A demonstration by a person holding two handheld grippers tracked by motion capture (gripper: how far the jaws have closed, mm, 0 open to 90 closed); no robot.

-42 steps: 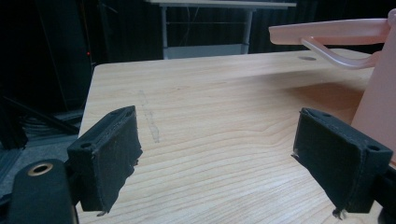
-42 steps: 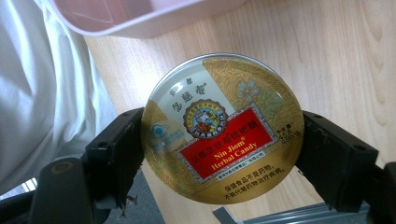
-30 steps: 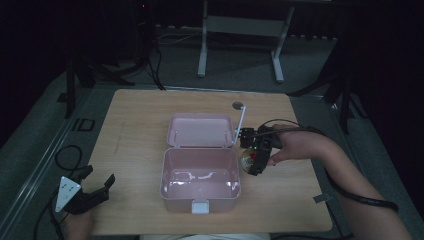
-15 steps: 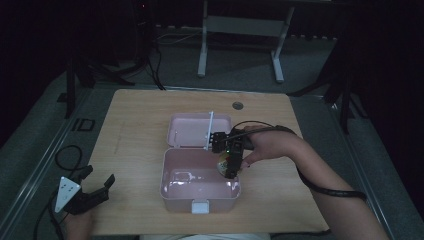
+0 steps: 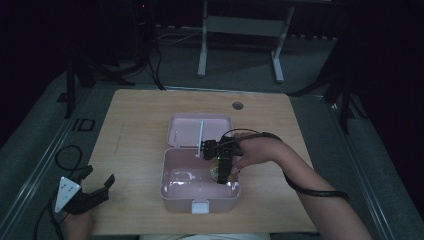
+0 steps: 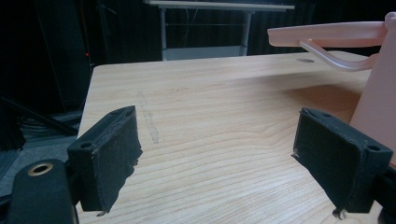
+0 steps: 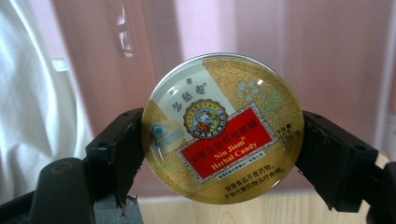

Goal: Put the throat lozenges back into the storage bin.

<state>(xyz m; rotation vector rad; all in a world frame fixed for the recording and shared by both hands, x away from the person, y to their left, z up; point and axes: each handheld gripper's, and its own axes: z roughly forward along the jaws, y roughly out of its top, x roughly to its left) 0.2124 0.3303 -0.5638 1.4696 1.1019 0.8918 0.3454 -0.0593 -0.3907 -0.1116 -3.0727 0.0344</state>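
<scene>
Candy tin [image 7: 223, 128], round and gold, sits clamped across its width in the right tool [image 5: 220, 172], which points down into the right end of the open pink box [image 5: 200, 192] on the worktop [image 5: 135, 120]; the box floor lies directly beneath the tin, so release looks the likely next move. Well left of the box, the left tool [image 5: 92, 192] rests with jaws apart, holding nothing.

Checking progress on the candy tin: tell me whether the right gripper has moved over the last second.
Yes. The right gripper, shut on the candy tin, went leftward from the pink box's right edge to over its inside.
</scene>
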